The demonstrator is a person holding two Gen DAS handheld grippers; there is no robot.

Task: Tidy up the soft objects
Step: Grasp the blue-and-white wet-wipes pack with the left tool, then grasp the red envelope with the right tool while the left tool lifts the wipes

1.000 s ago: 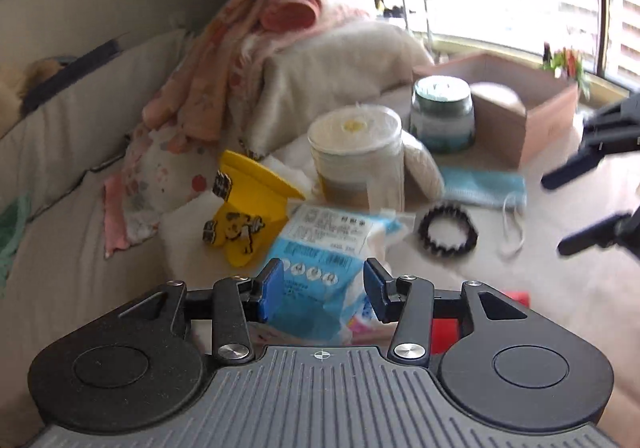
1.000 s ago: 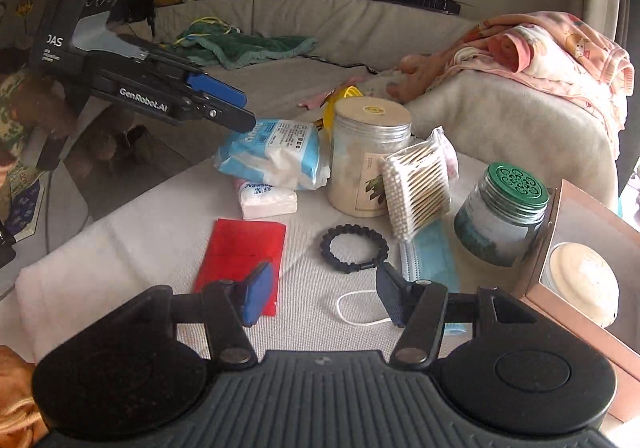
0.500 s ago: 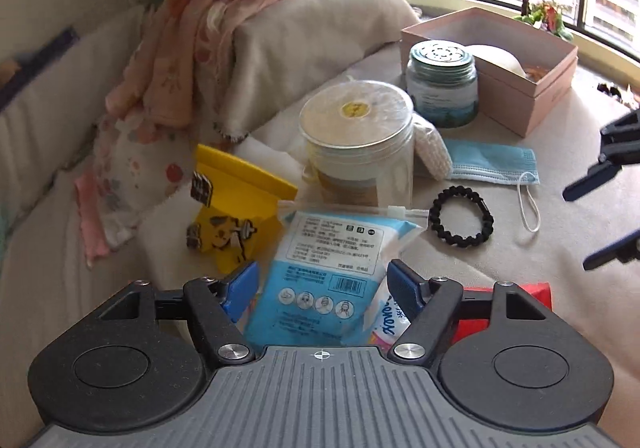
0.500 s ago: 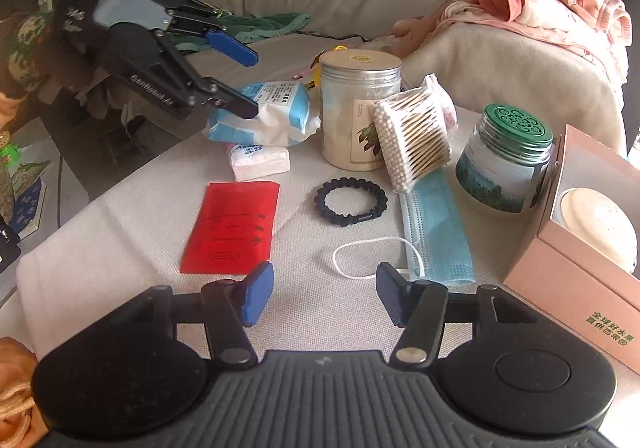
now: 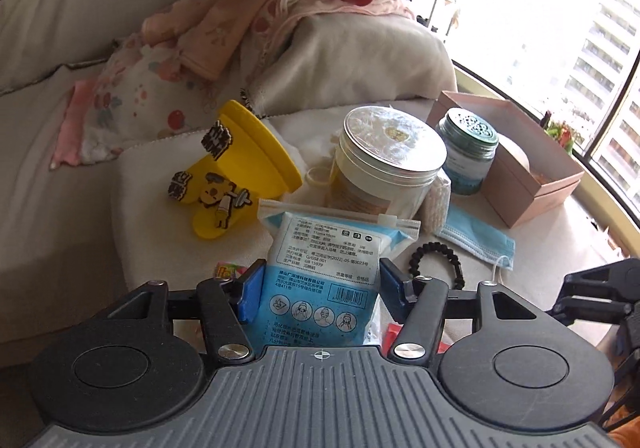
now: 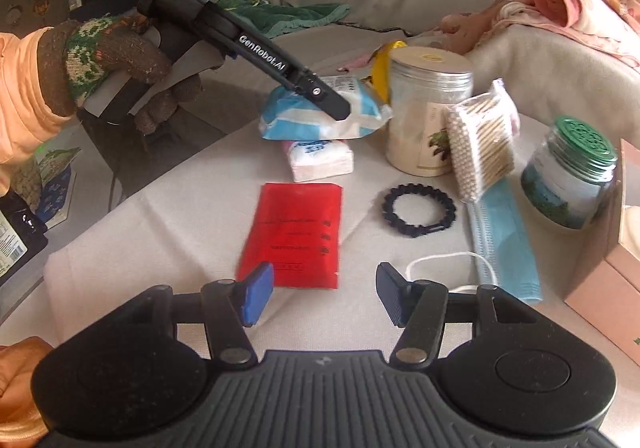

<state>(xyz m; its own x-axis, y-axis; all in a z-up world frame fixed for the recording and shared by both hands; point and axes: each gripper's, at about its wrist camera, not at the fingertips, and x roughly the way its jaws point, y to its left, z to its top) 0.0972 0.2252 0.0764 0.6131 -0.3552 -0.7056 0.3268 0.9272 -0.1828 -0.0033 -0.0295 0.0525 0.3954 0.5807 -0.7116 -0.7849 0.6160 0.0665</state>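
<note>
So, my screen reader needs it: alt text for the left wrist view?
The left gripper straddles a blue-and-white mask pack, its jaws just closing in. Behind stand a silver-lidded jar and yellow slipper.

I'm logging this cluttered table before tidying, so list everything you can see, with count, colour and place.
Blue-and-white soft plastic wipes pack: one, between the left tongs' pads.
White tissue packet: one, beneath the wipes pack.
Flat red sachet: one, table centre.
Black beaded bracelet: one, right of the sachet.
Blue face mask: one, beside the bracelet.
Cotton swab bag: one, leaning on the cream jar.
Cream jar, silver lid: one.
Green-lidded glass jar: one.
Pink cardboard box: one, by the window.
Yellow rubber slipper: one.
Left tongs: closing in.
Right tongs: open.
</note>
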